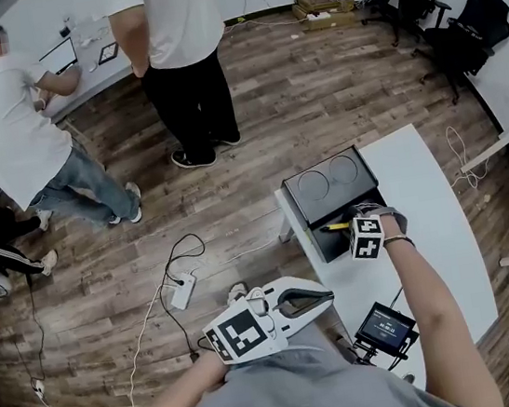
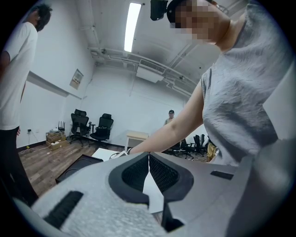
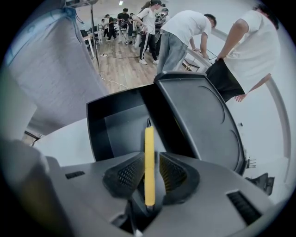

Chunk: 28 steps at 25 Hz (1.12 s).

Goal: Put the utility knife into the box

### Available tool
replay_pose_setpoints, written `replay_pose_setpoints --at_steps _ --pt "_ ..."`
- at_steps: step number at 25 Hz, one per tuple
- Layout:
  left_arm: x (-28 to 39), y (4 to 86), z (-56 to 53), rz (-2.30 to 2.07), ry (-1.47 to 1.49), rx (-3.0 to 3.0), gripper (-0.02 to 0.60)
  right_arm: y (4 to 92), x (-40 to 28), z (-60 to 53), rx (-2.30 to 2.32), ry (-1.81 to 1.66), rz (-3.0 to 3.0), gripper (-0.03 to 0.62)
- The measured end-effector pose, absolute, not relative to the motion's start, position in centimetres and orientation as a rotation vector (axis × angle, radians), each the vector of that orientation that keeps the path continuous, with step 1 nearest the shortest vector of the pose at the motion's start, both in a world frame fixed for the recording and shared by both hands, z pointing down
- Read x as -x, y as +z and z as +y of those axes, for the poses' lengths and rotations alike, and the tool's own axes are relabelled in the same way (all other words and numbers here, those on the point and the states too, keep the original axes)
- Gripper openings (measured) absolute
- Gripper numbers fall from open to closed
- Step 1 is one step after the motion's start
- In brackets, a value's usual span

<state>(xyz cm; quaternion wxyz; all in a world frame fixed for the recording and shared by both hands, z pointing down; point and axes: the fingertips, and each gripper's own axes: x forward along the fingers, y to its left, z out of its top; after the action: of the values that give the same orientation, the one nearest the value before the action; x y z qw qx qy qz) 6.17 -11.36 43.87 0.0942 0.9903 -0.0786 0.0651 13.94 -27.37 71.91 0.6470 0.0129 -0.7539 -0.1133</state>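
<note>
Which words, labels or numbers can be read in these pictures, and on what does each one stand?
No text here can be read.
Wall poster: print too small.
Small screen on the white table: blue lines, too blurred.
Marker cubes: black-and-white square patterns only, no letters.

My head view looks steeply down on the white table and black box. The right gripper view hangs close over that same box, facing the standing people. The left gripper view (held low, tilted upward) sees the box from the side.
</note>
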Motion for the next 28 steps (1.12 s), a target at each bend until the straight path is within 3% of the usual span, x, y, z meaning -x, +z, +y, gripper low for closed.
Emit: replay_pose_setpoints --at_steps 28 --pt "-7.0 43.5 -10.2 -0.203 0.180 -2.957 0.018 69.4 -14.7 -26.8 -0.102 -0.230 -1.763 0.084"
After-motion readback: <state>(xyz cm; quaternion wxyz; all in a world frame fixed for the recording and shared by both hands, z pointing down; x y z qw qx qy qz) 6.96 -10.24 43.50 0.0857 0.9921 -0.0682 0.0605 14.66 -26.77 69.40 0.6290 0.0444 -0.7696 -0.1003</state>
